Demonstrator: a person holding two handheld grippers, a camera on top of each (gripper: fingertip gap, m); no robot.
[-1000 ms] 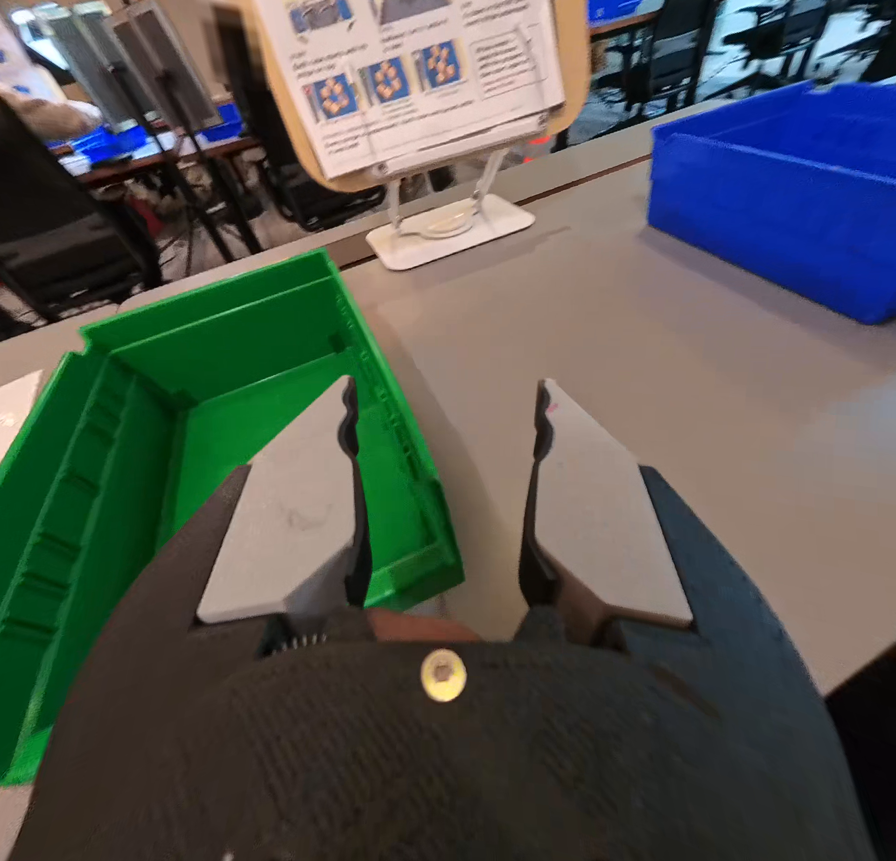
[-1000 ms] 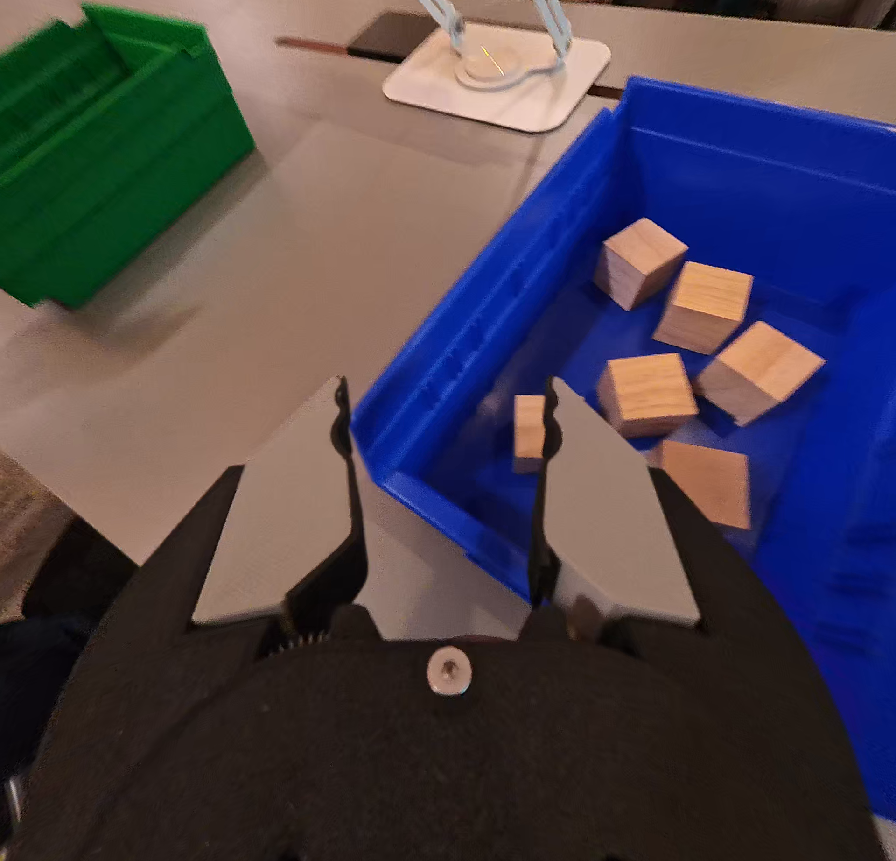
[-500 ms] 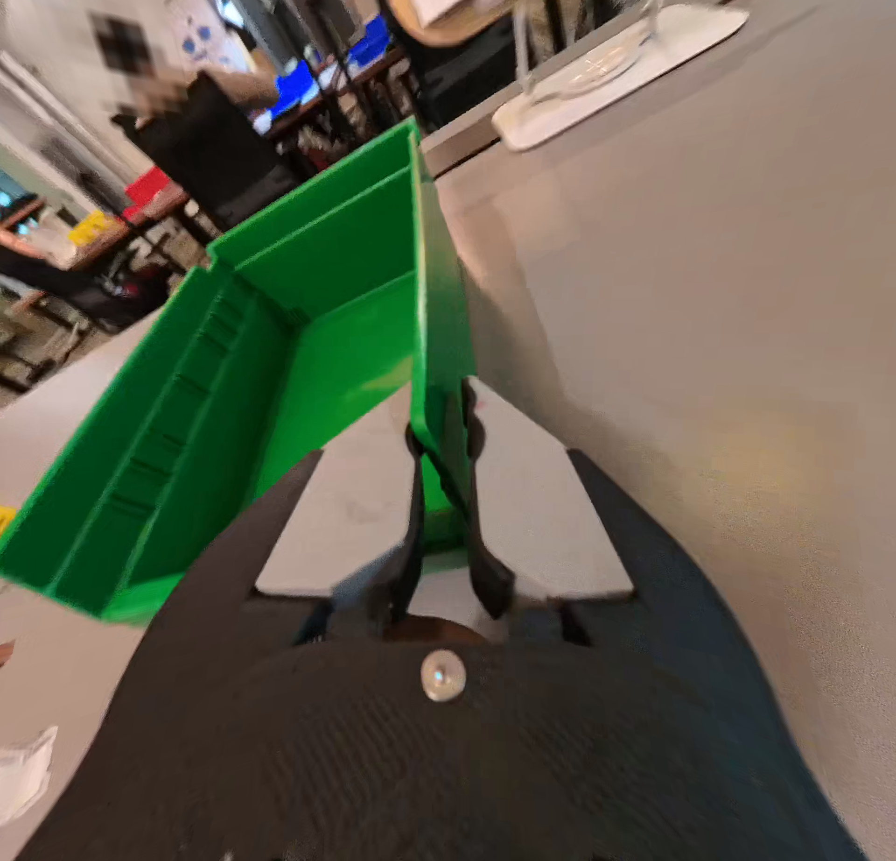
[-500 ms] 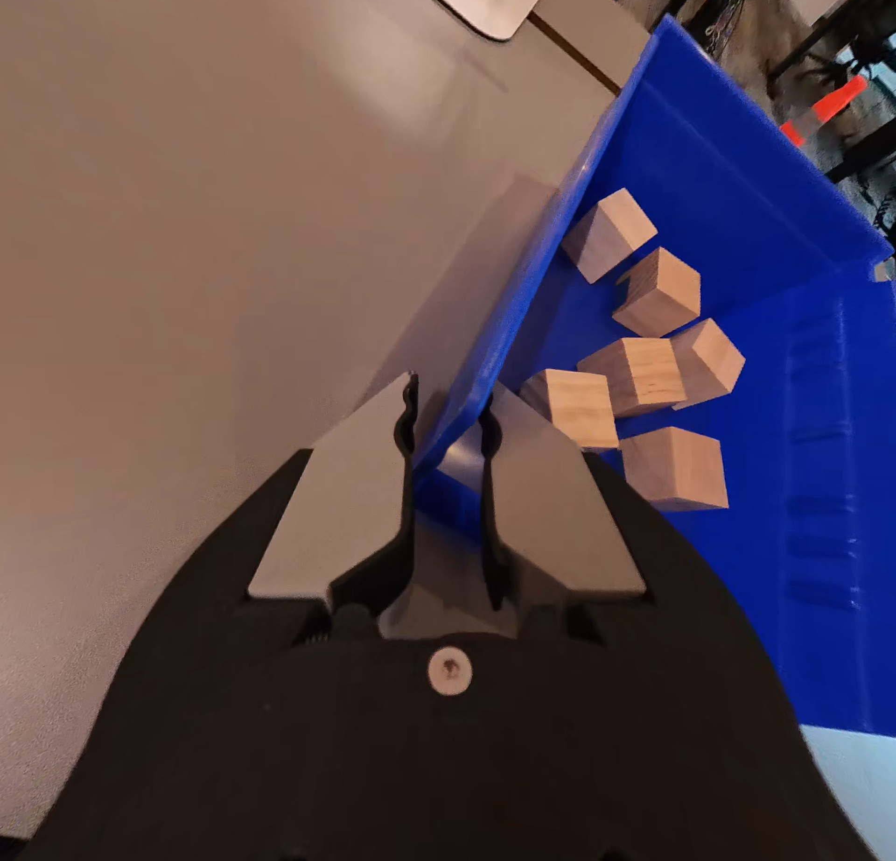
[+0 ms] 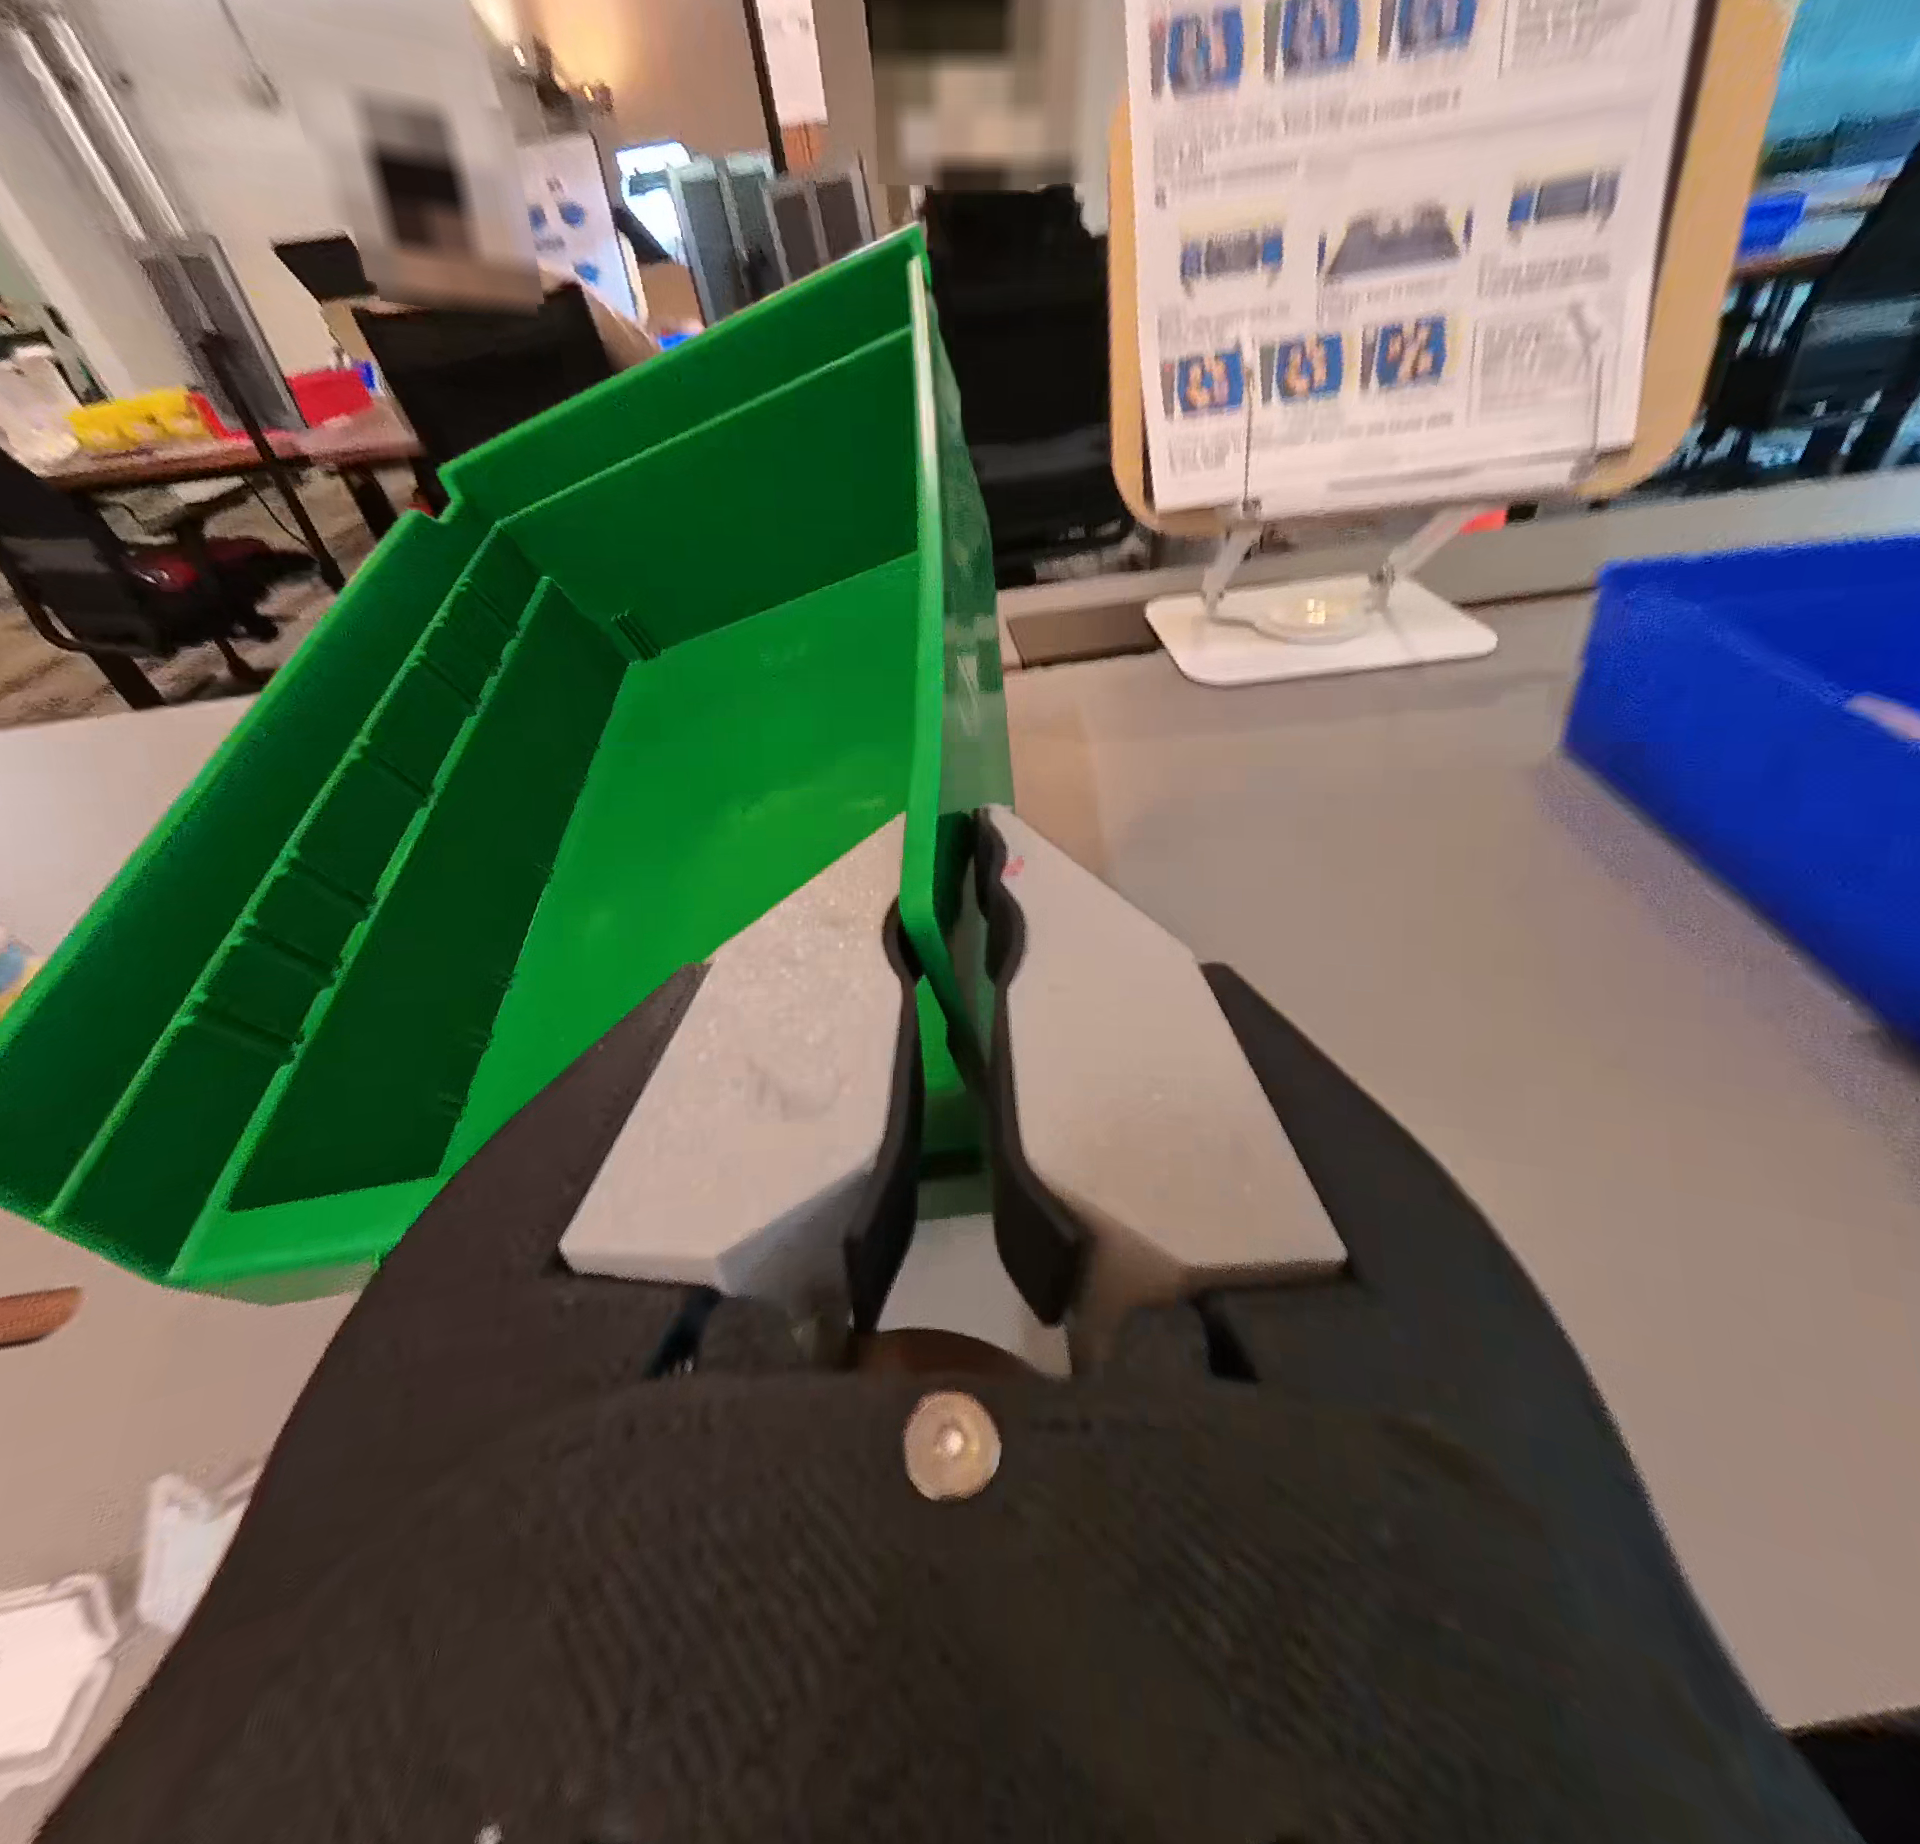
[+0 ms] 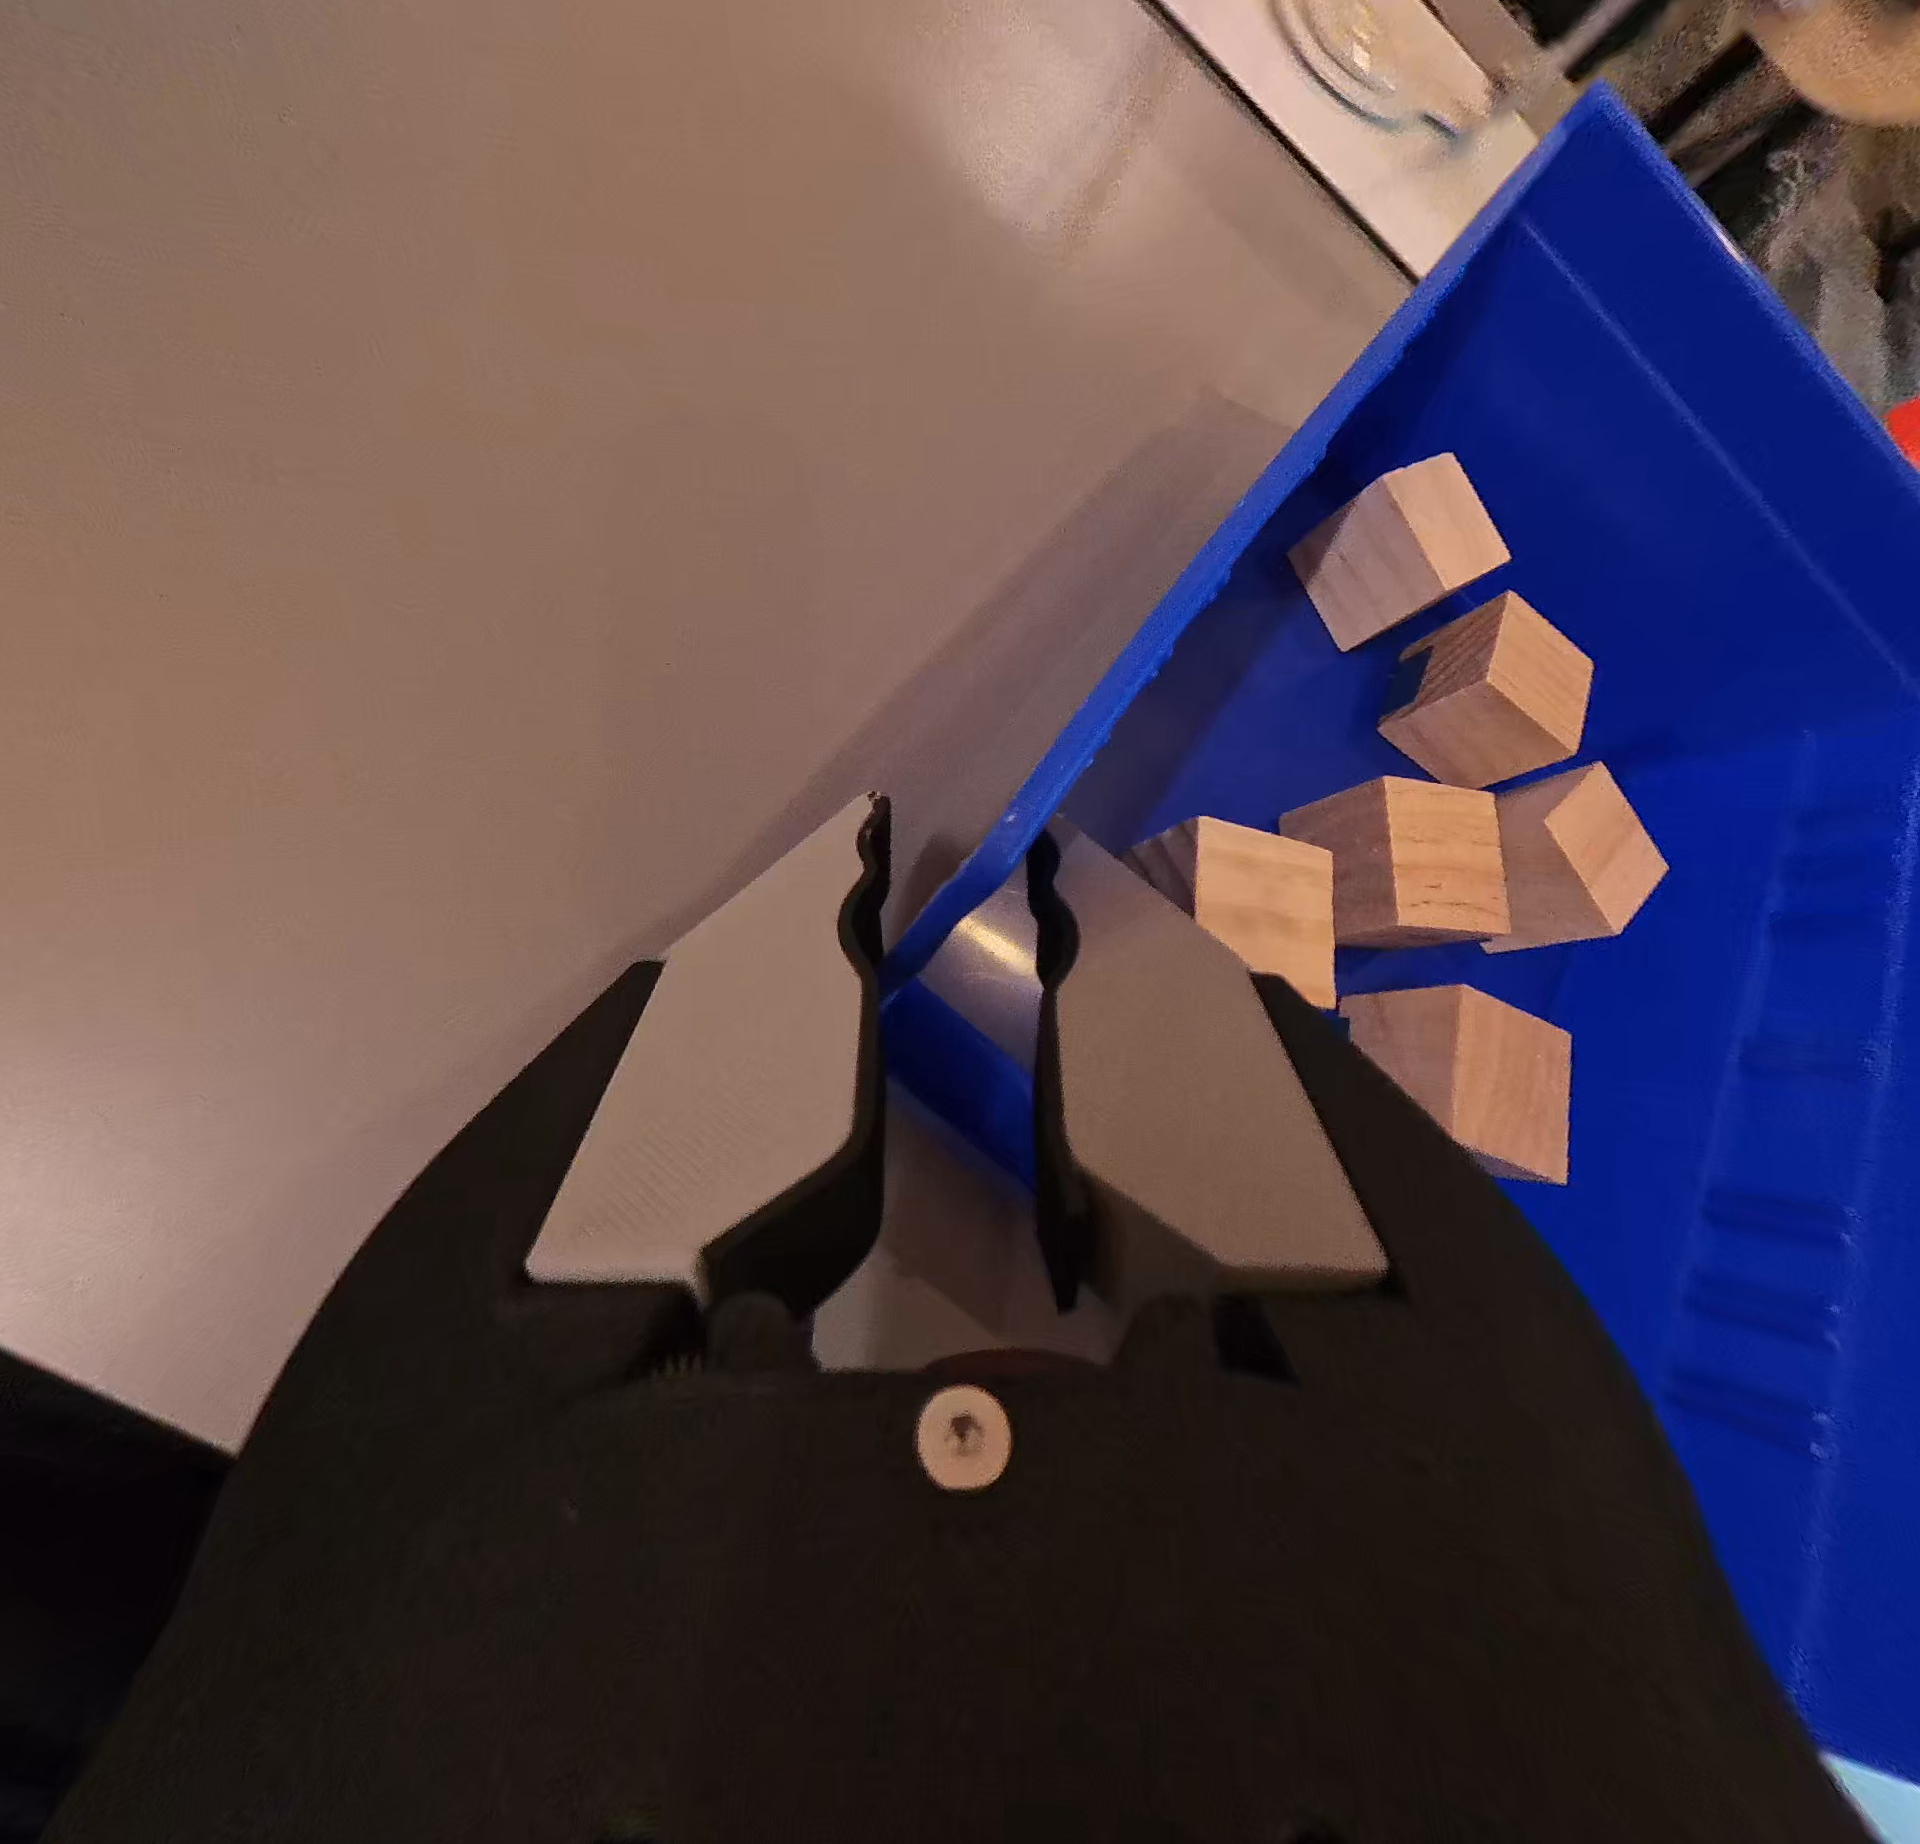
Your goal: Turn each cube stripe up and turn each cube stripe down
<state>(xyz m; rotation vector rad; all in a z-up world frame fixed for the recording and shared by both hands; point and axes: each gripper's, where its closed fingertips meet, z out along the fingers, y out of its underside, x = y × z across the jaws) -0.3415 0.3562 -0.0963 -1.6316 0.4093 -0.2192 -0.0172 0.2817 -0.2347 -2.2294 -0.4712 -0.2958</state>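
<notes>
Nearest, the left gripper (image 5: 948, 921) is pinched on the right side wall of the green bin (image 5: 499, 859), which looks empty and sits tipped, its far end raised. The right gripper (image 6: 956, 864) straddles the near wall of the blue bin (image 6: 1766, 963), one finger outside, one inside, drawn in close; contact on both faces looks likely, though a sliver of gap shows. Just past that inner finger lie the wooden cubes (image 6: 1403, 859), six or so, jumbled against each other on the blue floor, some tilted on an edge. No stripe shows on any visible face. My read: light, hard, smooth-sawn blocks, stiff enough to take a firm squeeze, apt to skate on the plastic; best taken across two opposite flat faces, picking an outer cube first since the huddle leaves little finger room. Thin bin walls probably flex under a pinch. Beyond, a plain grey table (image 5: 1351, 911), matte, with a seam running across. Farther back, a clipboard of printed sheets on a white stand (image 5: 1320, 631). Behind that, a blurred workroom with desks and chairs.
</notes>
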